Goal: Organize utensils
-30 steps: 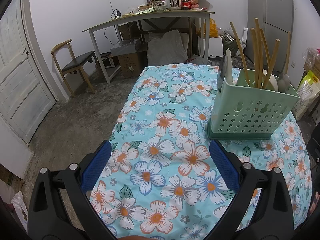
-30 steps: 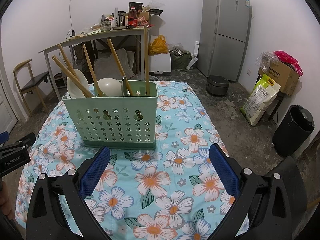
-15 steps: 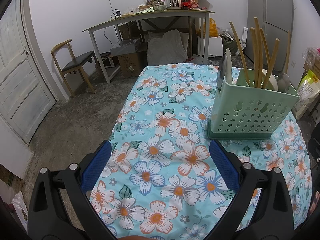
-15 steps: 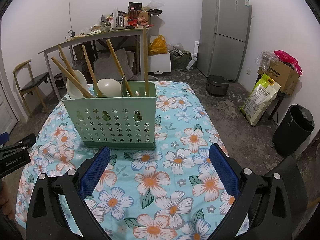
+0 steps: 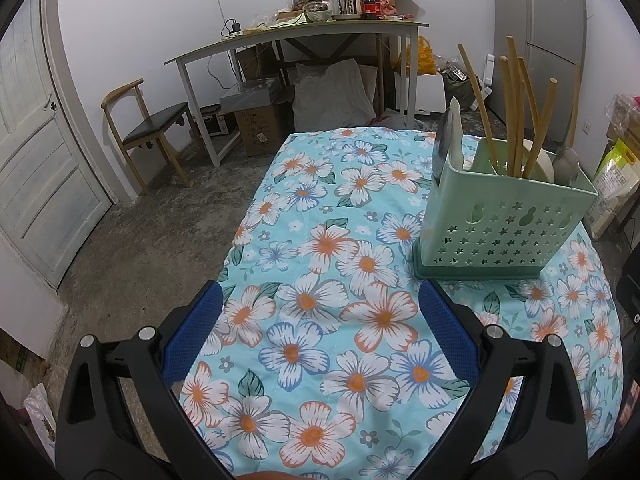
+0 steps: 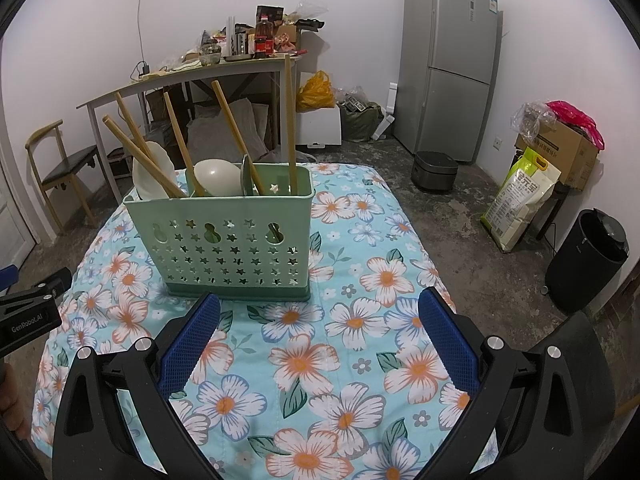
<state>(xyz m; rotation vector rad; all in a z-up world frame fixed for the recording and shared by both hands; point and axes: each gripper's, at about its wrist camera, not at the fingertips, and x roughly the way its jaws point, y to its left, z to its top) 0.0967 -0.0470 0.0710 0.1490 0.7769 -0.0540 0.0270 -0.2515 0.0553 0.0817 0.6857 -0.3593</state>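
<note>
A mint green utensil caddy [image 6: 224, 240] with star-shaped holes stands on the floral tablecloth [image 6: 320, 360]; it also shows in the left wrist view [image 5: 500, 232]. It holds several wooden chopsticks [image 6: 236, 132], white ladles [image 6: 216, 176] and a metal spoon [image 6: 246, 176]. In the left wrist view the chopsticks [image 5: 516, 108] stick up and a knife [image 5: 444, 148] stands at its left end. My left gripper [image 5: 320, 320] is open and empty above the cloth, left of the caddy. My right gripper [image 6: 320, 328] is open and empty, just in front of the caddy.
The left gripper's body [image 6: 28, 316] shows at the right wrist view's left edge. Beyond the table are a cluttered desk [image 5: 304, 36], a chair [image 5: 148, 132], a door [image 5: 36, 160], a fridge [image 6: 452, 64], a rice cooker [image 6: 434, 170], a black bin [image 6: 584, 264] and sacks [image 6: 520, 196].
</note>
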